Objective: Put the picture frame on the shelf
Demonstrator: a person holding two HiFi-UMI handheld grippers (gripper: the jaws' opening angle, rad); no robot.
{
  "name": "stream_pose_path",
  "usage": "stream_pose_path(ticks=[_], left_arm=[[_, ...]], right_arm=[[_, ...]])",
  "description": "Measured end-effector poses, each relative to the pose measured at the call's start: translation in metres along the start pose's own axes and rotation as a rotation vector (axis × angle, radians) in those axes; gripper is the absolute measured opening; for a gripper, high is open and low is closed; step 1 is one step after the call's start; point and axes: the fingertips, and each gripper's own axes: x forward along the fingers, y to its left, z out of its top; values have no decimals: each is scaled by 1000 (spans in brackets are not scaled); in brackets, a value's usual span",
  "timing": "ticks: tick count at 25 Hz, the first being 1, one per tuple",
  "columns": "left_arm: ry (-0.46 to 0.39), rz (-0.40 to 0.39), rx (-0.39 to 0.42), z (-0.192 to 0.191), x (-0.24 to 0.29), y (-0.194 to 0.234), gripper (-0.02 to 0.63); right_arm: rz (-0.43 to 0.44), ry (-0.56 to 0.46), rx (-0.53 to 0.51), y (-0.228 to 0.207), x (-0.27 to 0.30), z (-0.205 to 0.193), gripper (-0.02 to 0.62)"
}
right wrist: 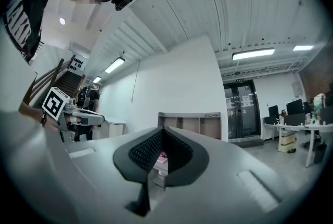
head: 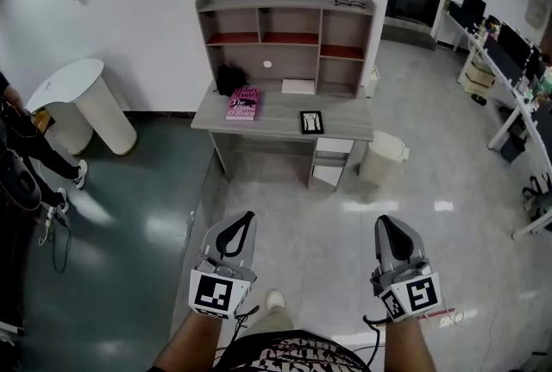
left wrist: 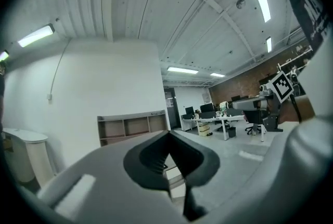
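1. The picture frame (head: 311, 122) is lying flat on the desk (head: 278, 127), toward the front right and well apart from the pink book (head: 243, 104). It isn't on the shelf unit (head: 285, 1) yet, so the job hasn't really started.
2. Both tools are way back from the desk with open floor in between. The left gripper (head: 248, 217) has its jaws pressed together with nothing in them. Same for the right gripper (head: 385, 222): tips touching, empty.
3. What I think could go wrong:
   - A flat frame gives the jaws nothing to bite. If they come in level they'll probably just push it across the desk, maybe off the front edge.
   - If it's pinched by one thin rim, it could swing or slip out on the way up.
   - The shelf cubbies look low. A frame carried upright might clip the board above and get knocked loose.
   - The lower bays already hold a black object (head: 228, 78) and a white flat thing (head: 298, 86), so a careless reach could bump those.
   - Stood up too steep, the frame may just tip forward.
4. Readable text: the book cover shows "The", and the rest is too small for me. Each gripper's cube has black-and-white square markers, no words. No brand anywhere I can make out.
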Motion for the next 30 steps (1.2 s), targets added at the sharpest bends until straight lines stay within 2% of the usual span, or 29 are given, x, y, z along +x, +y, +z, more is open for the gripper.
stream_pose_path(ticks=[4, 13, 17, 22, 30], left_arm=[[38, -20, 38, -17, 32, 31, 2], [13, -31, 4, -30, 86, 105, 2], [40, -46, -7, -46, 100, 116, 2], [78, -63, -39, -65, 120, 121, 2], [101, -55, -48, -76, 161, 133, 2]], right_arm=[[1, 23, -12, -3, 47, -4, 28], [-9, 37, -21, -4, 132, -3, 28], [-22, 56, 5, -7, 150, -10, 28], [-30, 72, -28, -16, 164, -13, 28], [-25, 115, 25, -47, 195, -45, 28]])
